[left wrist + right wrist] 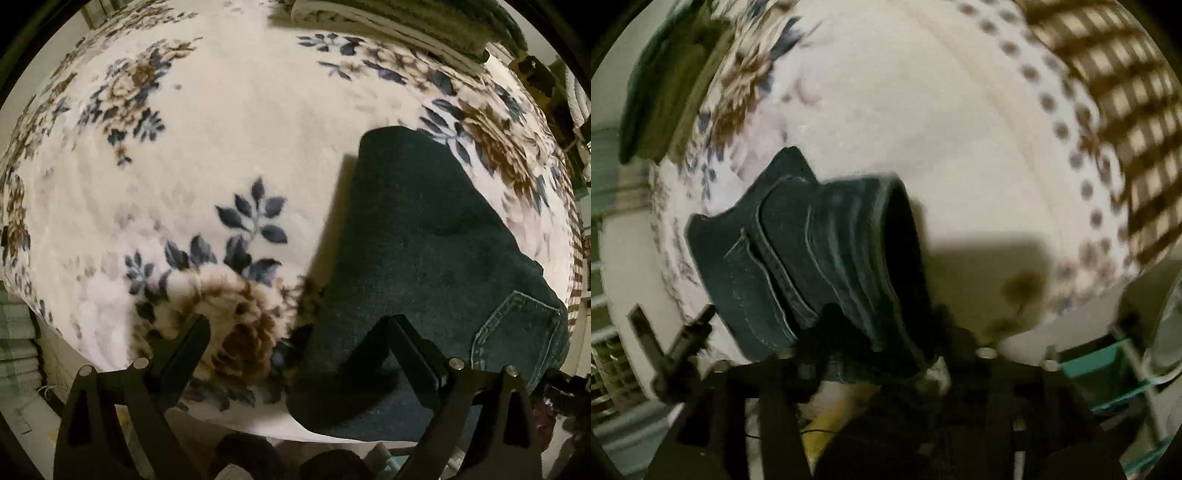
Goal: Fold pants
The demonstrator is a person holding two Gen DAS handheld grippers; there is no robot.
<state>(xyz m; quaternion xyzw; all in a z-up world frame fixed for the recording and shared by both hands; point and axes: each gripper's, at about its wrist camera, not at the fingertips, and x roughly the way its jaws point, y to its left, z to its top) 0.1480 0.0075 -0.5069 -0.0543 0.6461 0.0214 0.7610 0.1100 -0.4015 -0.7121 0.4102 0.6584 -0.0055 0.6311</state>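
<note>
A: Floral fleece blanket (pixel 229 122) covers the bed, cream ground with blue leaves and brown blooms. Folded linens (pixel 388 22) stacked at the far edge.

B: And the pants (pixel 417 258)?

A: Dark denim, lying toward the blanket's right side and reaching its near edge. A back pocket (pixel 517 332) with pale stitching shows at the near right. No brand tag or lettering I can read anywhere.

B: Left gripper (pixel 299 328)?

A: Jaws spread wide, holding nothing. One finger hangs over the brown bloom, the other over the denim.

B: Right side?

A: Right wrist view is blurred. Right gripper (pixel 886 350) sits at the bunched waistband end of the pants (pixel 798 258), cloth gathered in ridges right at the fingers. Looks pinched, but the tips are lost in dark fabric, so I cannot tell whether the jaws are closed on it.

B: Anything else there?

A: Checked brown border (pixel 1108 110) on the blanket's right edge, a row of dots inside it.
</note>
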